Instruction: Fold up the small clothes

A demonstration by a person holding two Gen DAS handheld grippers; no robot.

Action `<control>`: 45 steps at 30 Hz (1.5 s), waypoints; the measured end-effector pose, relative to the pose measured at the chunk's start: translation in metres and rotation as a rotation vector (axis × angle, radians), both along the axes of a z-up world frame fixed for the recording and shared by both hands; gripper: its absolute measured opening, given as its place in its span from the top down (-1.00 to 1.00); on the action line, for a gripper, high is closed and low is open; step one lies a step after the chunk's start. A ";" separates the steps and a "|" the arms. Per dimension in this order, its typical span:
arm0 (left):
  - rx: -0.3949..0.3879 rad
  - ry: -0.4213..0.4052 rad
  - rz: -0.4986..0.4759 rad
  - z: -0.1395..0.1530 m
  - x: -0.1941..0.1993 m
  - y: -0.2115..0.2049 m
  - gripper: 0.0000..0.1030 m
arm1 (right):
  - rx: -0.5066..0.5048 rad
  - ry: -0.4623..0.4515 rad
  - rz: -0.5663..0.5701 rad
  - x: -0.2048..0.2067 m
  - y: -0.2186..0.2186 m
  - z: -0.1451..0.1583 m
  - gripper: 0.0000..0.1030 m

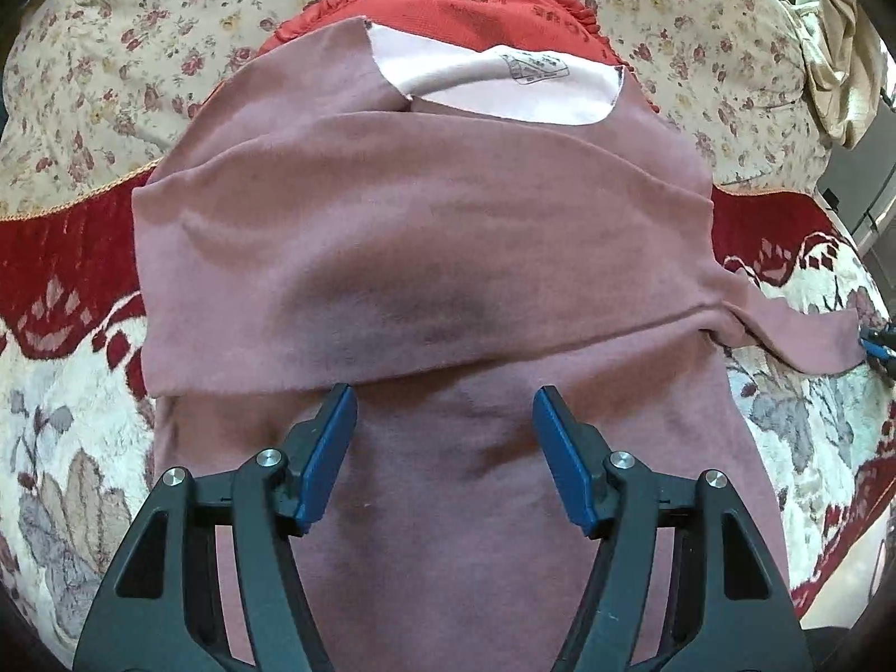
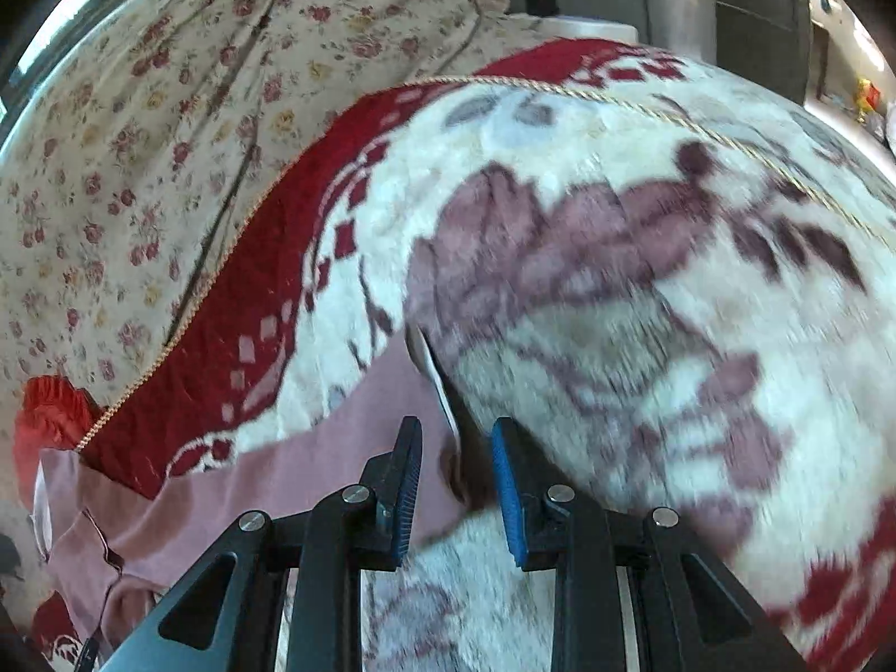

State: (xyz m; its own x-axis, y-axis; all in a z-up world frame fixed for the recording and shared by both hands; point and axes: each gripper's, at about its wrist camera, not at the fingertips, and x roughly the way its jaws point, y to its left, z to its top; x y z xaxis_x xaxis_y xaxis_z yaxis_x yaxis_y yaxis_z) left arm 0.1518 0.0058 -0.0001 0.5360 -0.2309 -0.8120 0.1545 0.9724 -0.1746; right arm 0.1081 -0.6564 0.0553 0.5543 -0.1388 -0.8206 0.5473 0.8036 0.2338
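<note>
I see the mauve garment (image 1: 425,235) spread on the patterned blanket (image 1: 67,392), one sleeve folded across its chest. My left tongs (image 1: 445,409) hover over its lower half, gaping, nothing between them. At twelve o'clock its neck label (image 1: 535,68) carries a print too small to read. The red garment (image 1: 504,5) behind shows dark, illegible lettering. My right tongs (image 2: 456,437) stand narrowly parted, empty, at the cuff (image 2: 437,375).
</note>
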 end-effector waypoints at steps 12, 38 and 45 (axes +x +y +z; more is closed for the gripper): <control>0.006 -0.002 -0.012 0.001 0.002 -0.004 -0.27 | -0.060 0.074 0.107 0.013 0.024 -0.011 0.80; -0.032 -0.020 0.090 0.014 0.015 0.031 -0.27 | 0.011 -0.245 0.598 0.121 0.311 0.049 0.94; -0.050 -0.016 0.114 0.015 0.021 0.043 -0.27 | 0.073 -0.349 0.762 0.126 0.389 0.056 0.95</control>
State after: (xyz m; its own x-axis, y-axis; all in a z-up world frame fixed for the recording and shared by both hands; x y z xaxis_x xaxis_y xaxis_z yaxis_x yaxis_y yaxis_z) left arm 0.1730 0.0491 0.0151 0.5735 -0.2077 -0.7925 0.0469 0.9741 -0.2214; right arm 0.2341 -0.2671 0.1118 0.6984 0.4230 -0.5773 -0.2520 0.9003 0.3548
